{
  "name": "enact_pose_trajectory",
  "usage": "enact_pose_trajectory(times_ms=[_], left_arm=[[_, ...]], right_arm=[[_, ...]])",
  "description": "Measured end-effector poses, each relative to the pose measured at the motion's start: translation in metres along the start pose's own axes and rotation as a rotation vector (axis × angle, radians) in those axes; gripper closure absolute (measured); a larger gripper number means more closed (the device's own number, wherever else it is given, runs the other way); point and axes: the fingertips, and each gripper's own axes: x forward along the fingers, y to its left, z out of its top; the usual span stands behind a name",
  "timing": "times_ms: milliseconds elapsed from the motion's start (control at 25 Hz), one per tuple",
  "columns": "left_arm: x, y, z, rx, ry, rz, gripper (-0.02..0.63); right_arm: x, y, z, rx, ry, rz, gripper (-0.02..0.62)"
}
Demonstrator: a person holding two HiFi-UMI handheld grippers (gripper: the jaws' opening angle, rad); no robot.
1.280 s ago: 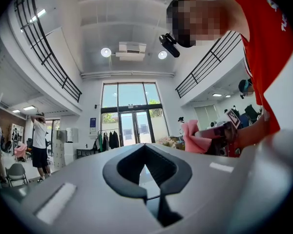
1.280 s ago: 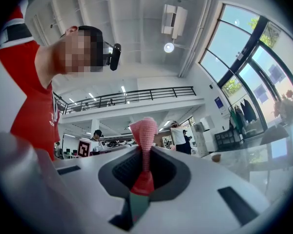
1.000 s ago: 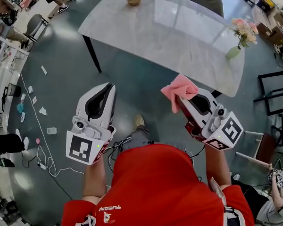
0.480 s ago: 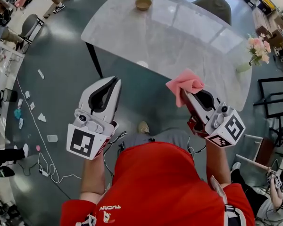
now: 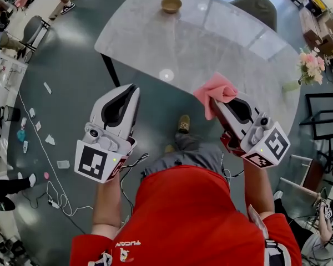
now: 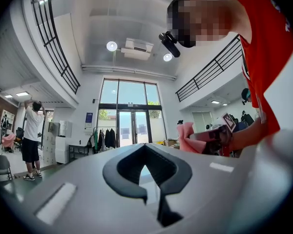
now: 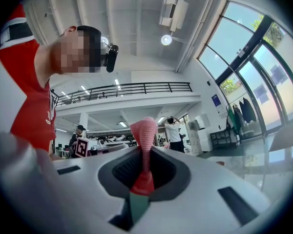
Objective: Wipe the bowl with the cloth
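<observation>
soft pink knit cloth (image 5: 215,92) bunches above the right gripper (image 7: 144,179), pinched between its jaws; left gripper (image 5: 131,92) pressed together, empty; small round tan bowl (image 5: 171,5) well ahead on glossy pale marble tabletop (image 5: 222,43)

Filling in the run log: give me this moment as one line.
right gripper: shut on cloth | left gripper: shut, empty | bowl: far end of table, untouched | wiping: not started

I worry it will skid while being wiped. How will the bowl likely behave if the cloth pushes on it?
The bowl looks small and shallow, so probably light. On the glossy table it would likely slide rather than tip. It sits near the far edge, so a hard push might send it off.
</observation>
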Motion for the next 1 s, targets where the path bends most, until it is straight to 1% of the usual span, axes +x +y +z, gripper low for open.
enact_pose_trajectory(times_ms=[240,480,680,1000], left_arm=[[0.022,0.029,-0.011,0.006,0.005,0.018,0.601],[0.071,0.068,-0.021,0.011,0.018,0.039,0.601],[0.089,0.084,-0.028,0.028,0.016,0.051,0.601],[0.145,0.116,-0.036,0.058,0.038,0.043,0.601]], right_arm=[[0.032,-0.034,-0.008,0.003,0.003,0.035,0.574],[0.066,-0.094,-0.001,-0.003,-0.002,0.061,0.574],[0.077,-0.119,-0.002,-0.009,-0.006,0.069,0.574],[0.104,-0.184,0.008,-0.021,-0.009,0.086,0.574]])
